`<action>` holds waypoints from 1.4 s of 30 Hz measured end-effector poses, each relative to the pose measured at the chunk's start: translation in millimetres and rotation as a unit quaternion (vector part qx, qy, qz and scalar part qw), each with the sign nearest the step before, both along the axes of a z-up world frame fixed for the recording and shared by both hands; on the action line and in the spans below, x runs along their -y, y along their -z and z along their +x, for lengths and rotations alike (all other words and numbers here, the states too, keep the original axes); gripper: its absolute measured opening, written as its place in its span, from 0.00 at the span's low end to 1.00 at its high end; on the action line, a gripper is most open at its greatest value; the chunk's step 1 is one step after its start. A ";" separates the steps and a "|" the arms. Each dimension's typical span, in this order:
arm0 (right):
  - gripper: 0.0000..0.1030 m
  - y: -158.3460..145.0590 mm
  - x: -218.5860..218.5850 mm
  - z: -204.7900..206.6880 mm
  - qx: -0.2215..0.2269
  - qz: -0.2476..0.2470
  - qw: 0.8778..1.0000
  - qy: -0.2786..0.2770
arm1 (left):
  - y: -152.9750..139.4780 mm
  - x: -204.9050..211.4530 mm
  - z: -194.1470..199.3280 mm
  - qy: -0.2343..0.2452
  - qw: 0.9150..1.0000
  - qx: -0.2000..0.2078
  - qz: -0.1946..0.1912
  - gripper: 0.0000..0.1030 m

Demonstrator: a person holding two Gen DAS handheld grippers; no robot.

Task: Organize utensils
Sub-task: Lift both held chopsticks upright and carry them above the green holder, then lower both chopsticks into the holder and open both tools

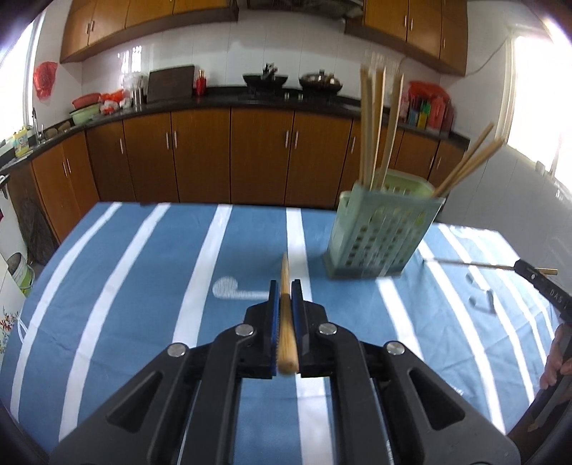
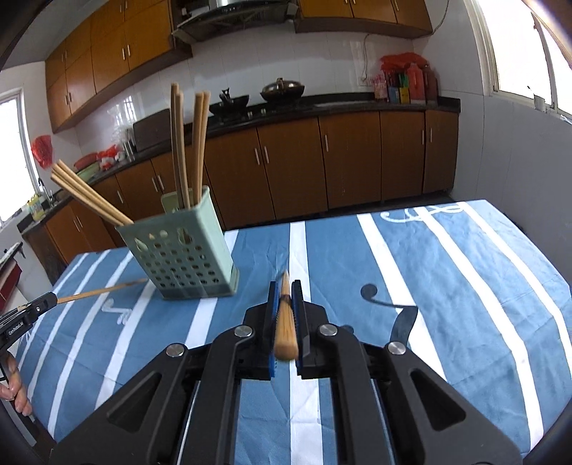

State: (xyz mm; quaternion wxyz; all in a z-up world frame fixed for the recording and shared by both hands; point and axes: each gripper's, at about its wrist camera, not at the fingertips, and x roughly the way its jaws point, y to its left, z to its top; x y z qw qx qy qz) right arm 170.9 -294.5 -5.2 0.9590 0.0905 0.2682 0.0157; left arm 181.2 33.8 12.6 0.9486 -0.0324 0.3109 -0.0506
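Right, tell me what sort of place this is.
A home kitchen, most likely. Wooden cabinets run under a dark counter that carries a wok, with a range hood above it. The work goes on at a table under a blue striped cloth.

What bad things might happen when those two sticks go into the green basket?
1. The green holder looks light and already carries tall chopsticks, some leaning far out. A bump from either hand-held gripper could tip it.
2. The left hand-held gripper grips its chopstick near one end, so it may pivot or slip.
3. The right hand-held gripper holds its chopstick the same way; both heading for one holder could collide.
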 end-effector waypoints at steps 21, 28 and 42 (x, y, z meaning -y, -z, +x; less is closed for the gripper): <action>0.07 -96.2 3.4 -22.5 0.112 0.055 0.991 -0.044 | -95.5 10.1 -26.1 0.060 0.992 0.096 -0.052 0.07; 0.07 -146.6 -6.8 -29.0 0.189 0.082 0.976 -0.069 | -142.1 30.2 -25.3 0.075 0.984 0.146 -0.072 0.07; 0.07 -147.9 -46.6 16.3 0.250 0.045 0.966 -0.054 | -160.7 35.5 24.5 0.017 0.974 0.204 -0.102 0.07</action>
